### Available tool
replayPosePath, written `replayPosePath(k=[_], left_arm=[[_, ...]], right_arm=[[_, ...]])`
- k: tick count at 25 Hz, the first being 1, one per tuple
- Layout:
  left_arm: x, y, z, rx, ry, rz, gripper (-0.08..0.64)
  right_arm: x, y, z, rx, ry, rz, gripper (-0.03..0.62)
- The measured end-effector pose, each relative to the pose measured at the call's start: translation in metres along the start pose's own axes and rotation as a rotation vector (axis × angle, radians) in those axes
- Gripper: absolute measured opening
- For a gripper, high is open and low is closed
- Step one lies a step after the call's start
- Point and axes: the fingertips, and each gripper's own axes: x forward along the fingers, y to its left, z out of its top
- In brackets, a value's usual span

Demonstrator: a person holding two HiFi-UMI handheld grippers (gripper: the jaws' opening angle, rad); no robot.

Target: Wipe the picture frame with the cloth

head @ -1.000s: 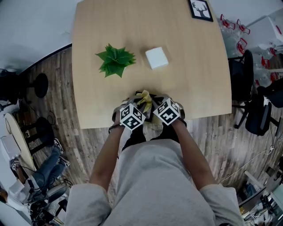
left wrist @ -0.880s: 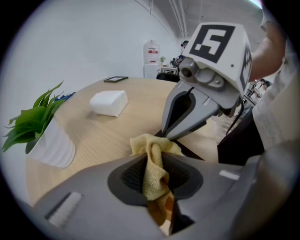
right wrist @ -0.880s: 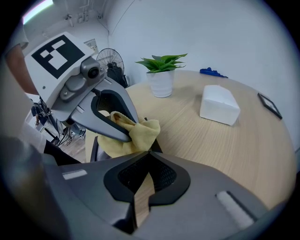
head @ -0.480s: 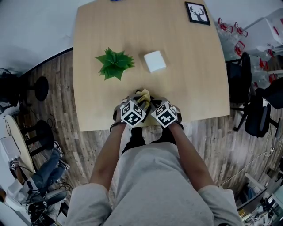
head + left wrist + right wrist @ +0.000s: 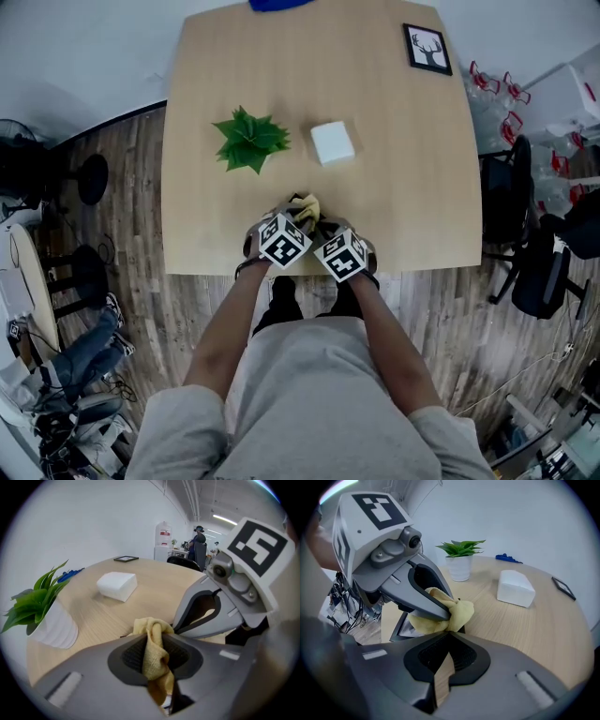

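On the table point(image 5: 403, 187), left hand-held gripper point(image 5: 152, 638) pinching cloth point(image 5: 157, 660), right hand-held gripper point(image 5: 449, 637) pressed together, frame point(image 5: 401, 627) mostly hidden

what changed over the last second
The right tool slid slightly toward the left tool, narrowing the gap between them. Nothing was taken or let go: the left tool stays shut on the yellow cloth. The plant and white box lie as before.

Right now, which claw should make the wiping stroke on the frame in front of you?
Left. The left claw is shut on the yellow cloth, which is bunched right over the dark picture frame at the near table edge. The right claw has its jaws together with no cloth in them.
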Motion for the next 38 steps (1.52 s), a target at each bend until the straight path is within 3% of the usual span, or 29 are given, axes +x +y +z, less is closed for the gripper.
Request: replayPosePath(k=[7,10,14,17,21,26,38], left_arm=[[0.002,0.000,0.004,-0.054,0.002,0.038,0.130],[0.000,0.000,0.003,-0.077,0.000,0.056,0.130],[-0.004,0.001,0.005,-0.120,-0.021,0.094,0.130],[-0.006,-0.001,0.006,-0.152,-0.035,0.119,0.130],[-0.009,-0.006,0.015,-0.184,-0.066,0.140,0.130],[-0.002,-0.014,0.031,-0.188,-0.091,0.155,0.130],[-0.002,-0.027,0.005,-0.286,-0.078,0.204,0.130]], right_arm=[[-0.007,-0.002,-0.001,-0.103,-0.008,-0.032,0.002],[-0.024,-0.019,-0.001,-0.082,-0.061,-0.042,0.002],[-0.035,-0.054,0.029,-0.068,-0.136,0.034,0.002],[-0.031,-0.061,0.045,-0.086,-0.110,0.136,0.002],[-0.022,-0.064,0.039,-0.102,-0.066,0.185,0.000],[-0.016,-0.066,0.012,-0.089,-0.021,0.201,0.001],[-0.013,-0.075,0.000,-0.171,0.016,0.235,0.002]])
